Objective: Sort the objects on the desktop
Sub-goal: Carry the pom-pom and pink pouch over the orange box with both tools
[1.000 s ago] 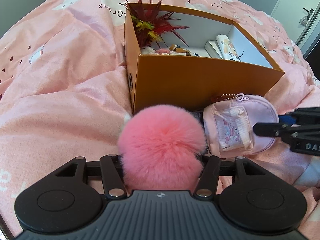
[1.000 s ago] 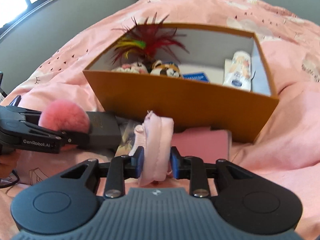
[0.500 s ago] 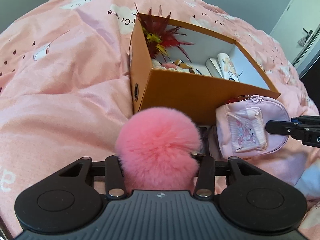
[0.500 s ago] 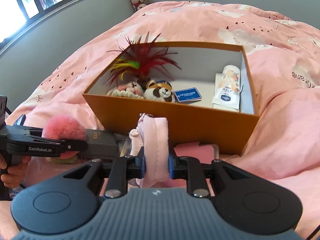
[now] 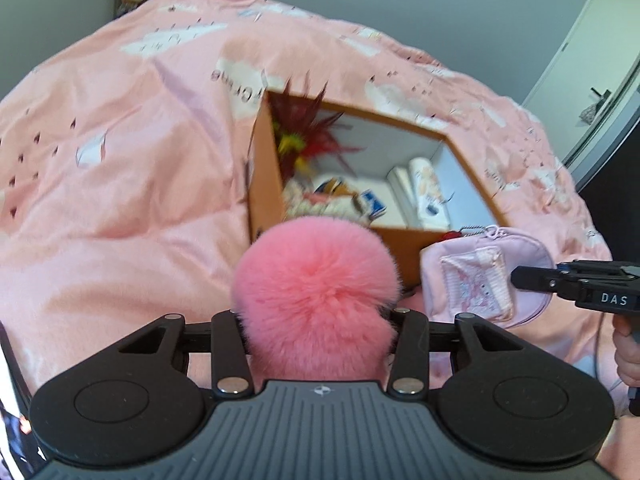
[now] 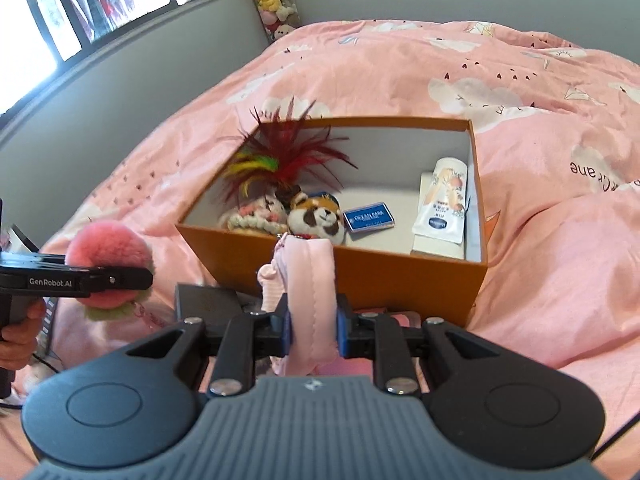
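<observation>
Left wrist view: the left claw (image 5: 318, 322) is clamped on a fluffy pink pompom (image 5: 316, 288), its jaws having just closed in on the fur, which bulges out between and above them. To the right, the right claw (image 5: 520, 278) grips a pale pink pouch (image 5: 480, 280) by its right edge; both things hang clear of the pink bed cover (image 5: 120, 184), just near of the orange box (image 5: 264, 184).

Right wrist view: the right claw (image 6: 314, 326) is clamped edge-on around the pink pouch (image 6: 312, 280), jaws pressed into the fabric. At the left, the left claw (image 6: 136, 278) holds the pompom (image 6: 106, 256). Beyond stands the open orange box (image 6: 400, 280), holding a red feather toy (image 6: 288, 152), a knitted plush (image 6: 256, 216), a panda plush (image 6: 316, 216), a blue card (image 6: 370, 220) and a white tube (image 6: 444, 204) at the right. A dark flat case (image 6: 204, 300) lies on the bed near the box's left corner.
</observation>
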Motion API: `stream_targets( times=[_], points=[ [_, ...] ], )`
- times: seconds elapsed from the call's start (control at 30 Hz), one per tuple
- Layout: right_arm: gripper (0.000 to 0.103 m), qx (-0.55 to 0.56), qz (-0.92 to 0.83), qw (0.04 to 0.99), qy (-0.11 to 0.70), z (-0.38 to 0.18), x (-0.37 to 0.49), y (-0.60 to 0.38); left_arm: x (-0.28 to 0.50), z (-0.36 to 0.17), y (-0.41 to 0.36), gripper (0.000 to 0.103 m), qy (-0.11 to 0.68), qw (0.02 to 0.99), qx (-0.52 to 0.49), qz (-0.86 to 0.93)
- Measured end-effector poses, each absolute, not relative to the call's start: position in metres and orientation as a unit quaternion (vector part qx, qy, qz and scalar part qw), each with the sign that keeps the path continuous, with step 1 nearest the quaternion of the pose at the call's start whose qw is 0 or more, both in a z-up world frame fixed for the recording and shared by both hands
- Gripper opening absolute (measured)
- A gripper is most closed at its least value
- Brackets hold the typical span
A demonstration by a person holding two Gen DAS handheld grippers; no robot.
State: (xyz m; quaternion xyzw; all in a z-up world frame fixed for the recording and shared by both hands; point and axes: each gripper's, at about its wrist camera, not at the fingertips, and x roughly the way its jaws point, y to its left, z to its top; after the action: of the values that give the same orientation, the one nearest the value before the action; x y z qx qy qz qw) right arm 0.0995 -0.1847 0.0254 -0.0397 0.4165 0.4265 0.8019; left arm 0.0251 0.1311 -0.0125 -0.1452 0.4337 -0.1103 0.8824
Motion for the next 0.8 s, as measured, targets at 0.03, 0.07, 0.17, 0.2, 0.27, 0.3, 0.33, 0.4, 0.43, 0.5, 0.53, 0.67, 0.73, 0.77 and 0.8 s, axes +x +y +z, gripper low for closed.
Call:
stream_targets(
  times=[0.03,0.07,0.17,0.2,0.27,0.3,0.33,0.4,0.43,0.5,0.53,0.67,0.73,0.77,0.8],
  points=[
    [0.022,-0.033,0.429,0.802,0.414,0.03,0.102,-0.187,0.026,-0.006,0.13,0.049,0.427,0.886,-0.143,-0.114],
    [0.022,-0.027,0.429,0.804,0.411,0.035,0.104,-0.189,0.028,0.001,0.129,0.049,0.422,0.888,-0.14,-0.117],
    [0.022,-0.018,0.431,0.812,0.393,0.052,0.11,-0.191,0.034,0.021,0.124,0.049,0.403,0.896,-0.135,-0.128],
    [0.022,-0.018,0.431,0.816,0.384,0.058,0.111,-0.191,0.037,0.027,0.123,0.049,0.397,0.899,-0.132,-0.131],
    [0.022,-0.019,0.428,0.827,0.364,0.07,0.115,-0.191,0.043,0.039,0.121,0.049,0.385,0.904,-0.128,-0.135],
    [0.022,-0.018,0.427,0.831,0.355,0.076,0.117,-0.191,0.047,0.044,0.12,0.049,0.38,0.906,-0.126,-0.137],
    [0.022,-0.016,0.427,0.835,0.347,0.081,0.12,-0.19,0.051,0.049,0.119,0.049,0.376,0.908,-0.123,-0.138],
    [0.022,-0.013,0.427,0.841,0.332,0.091,0.126,-0.189,0.06,0.059,0.116,0.049,0.367,0.913,-0.113,-0.139],
    [0.022,-0.013,0.426,0.844,0.325,0.095,0.129,-0.188,0.065,0.063,0.114,0.049,0.362,0.916,-0.106,-0.14],
    [0.022,-0.014,0.422,0.851,0.312,0.102,0.136,-0.185,0.072,0.07,0.111,0.049,0.353,0.92,-0.096,-0.141],
    [0.022,-0.015,0.419,0.854,0.307,0.104,0.139,-0.183,0.078,0.073,0.109,0.049,0.35,0.921,-0.093,-0.142],
    [0.022,-0.011,0.406,0.864,0.299,0.105,0.154,-0.175,0.101,0.079,0.105,0.049,0.343,0.923,-0.09,-0.149],
    [0.022,-0.01,0.401,0.865,0.301,0.101,0.16,-0.171,0.114,0.077,0.103,0.049,0.344,0.922,-0.093,-0.154],
    [0.022,-0.01,0.401,0.864,0.304,0.097,0.162,-0.169,0.12,0.076,0.101,0.049,0.345,0.92,-0.095,-0.158],
    [0.022,-0.009,0.4,0.863,0.307,0.093,0.164,-0.168,0.127,0.072,0.1,0.049,0.348,0.918,-0.097,-0.162]
  ],
)
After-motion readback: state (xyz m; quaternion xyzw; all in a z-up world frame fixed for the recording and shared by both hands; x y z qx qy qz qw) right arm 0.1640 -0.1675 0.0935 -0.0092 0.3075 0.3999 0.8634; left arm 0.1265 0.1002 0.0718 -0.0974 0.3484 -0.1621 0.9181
